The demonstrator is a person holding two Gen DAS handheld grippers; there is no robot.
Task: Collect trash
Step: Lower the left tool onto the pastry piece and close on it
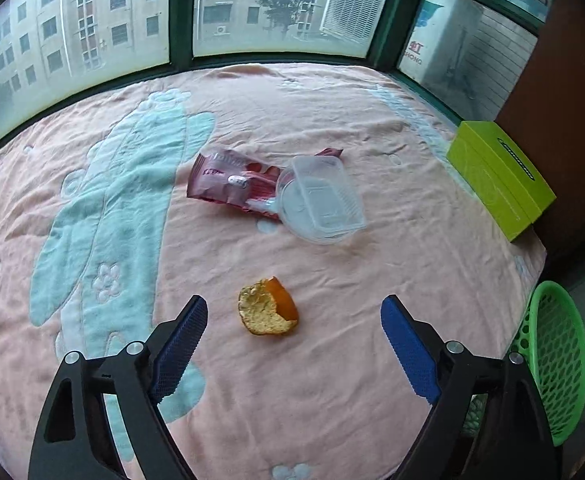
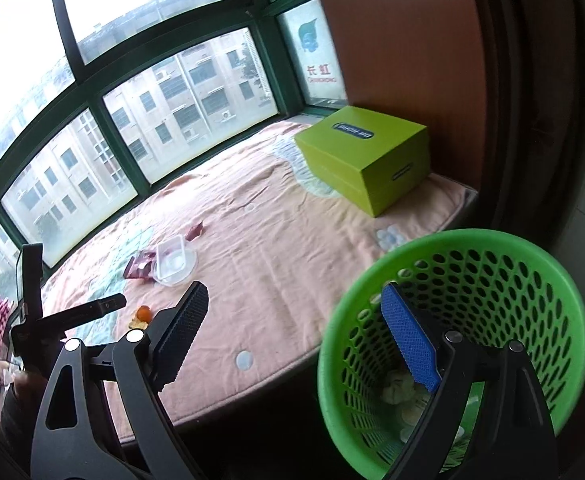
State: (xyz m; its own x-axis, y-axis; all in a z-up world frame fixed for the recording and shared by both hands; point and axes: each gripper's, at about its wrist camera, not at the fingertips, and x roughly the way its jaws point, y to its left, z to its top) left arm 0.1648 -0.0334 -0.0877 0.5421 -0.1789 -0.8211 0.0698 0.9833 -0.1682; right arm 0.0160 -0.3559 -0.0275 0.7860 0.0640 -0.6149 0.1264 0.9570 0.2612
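Left claw [image 1: 294, 312]: released, jaws wide, nothing between the pads. It points down at a piece of orange peel [image 1: 267, 307], which lies on the blanket just ahead of the fingertips and roughly centred between them. This placement reads as a line-up for a pick; the peel is not yet touched.

Right claw [image 2: 294, 308]: released and empty, held over the green basket [image 2: 456, 248], one finger inside the rim line. Pale scraps show at the basket's bottom, so it evidently serves as the bin, and the claw's position there suits a drop-off point.

Remaining trash: a red snack wrapper [image 1: 228, 184] lies flat further back, with a clear plastic container [image 1: 324, 196] resting partly on its edge. Both are well apart from the peel.

Surface: a padded window platform covered by a pink blanket [image 1: 332, 120] with a pale blue pattern, slightly creased. A lime-green box [image 1: 500, 176] stands at the right corner against a brown wall. The basket stands off the platform's right edge, lower down.

Room: green-framed windows [image 1: 180, 12] curve round the platform; apartment blocks outside.
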